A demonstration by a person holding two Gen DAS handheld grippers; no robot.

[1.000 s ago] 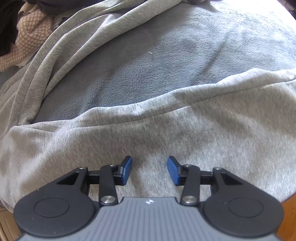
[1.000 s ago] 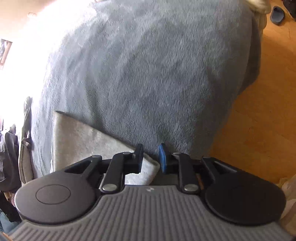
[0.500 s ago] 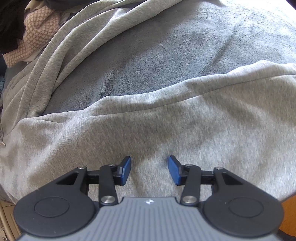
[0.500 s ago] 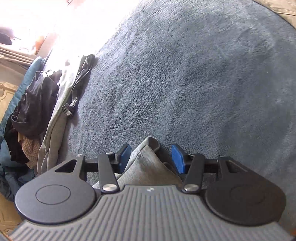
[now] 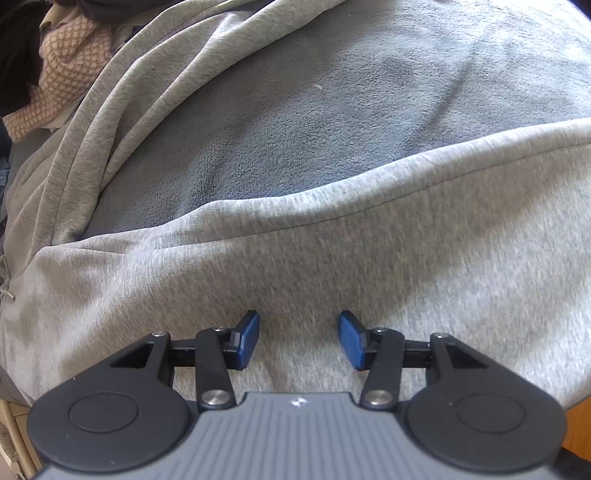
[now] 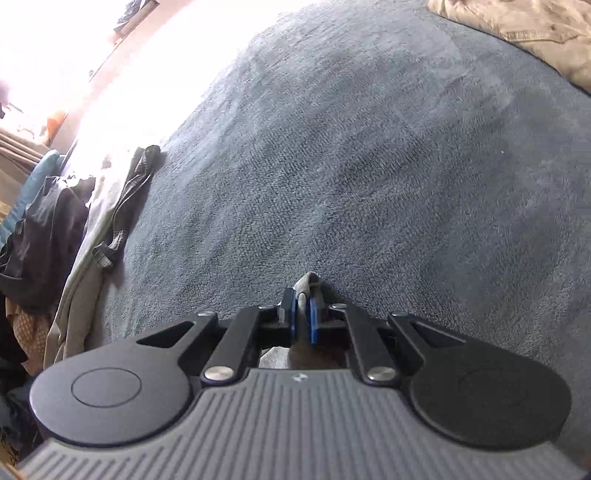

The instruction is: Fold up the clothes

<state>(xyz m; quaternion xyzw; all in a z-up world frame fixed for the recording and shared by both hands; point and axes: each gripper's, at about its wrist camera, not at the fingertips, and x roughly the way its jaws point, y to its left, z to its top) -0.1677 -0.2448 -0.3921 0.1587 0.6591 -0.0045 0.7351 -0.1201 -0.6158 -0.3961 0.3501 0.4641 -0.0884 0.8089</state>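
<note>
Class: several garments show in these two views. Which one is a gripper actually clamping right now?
The grey sweatshirt: a bunched bit of it sits pinched in the right gripper. The checked pink garment, beige garment and dark clothes pile lie untouched.

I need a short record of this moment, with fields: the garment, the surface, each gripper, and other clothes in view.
garment: grey sweatshirt, spread over the blanket, one edge running across the left wrist view
surface: blue-grey blanket
left gripper: open, over the sweatshirt, nothing between the fingers
right gripper: shut on a grey fabric fold, probably part of the sweatshirt
other clothes: patterned pink cloth at far left; dark clothes pile; beige garment at far right
</note>
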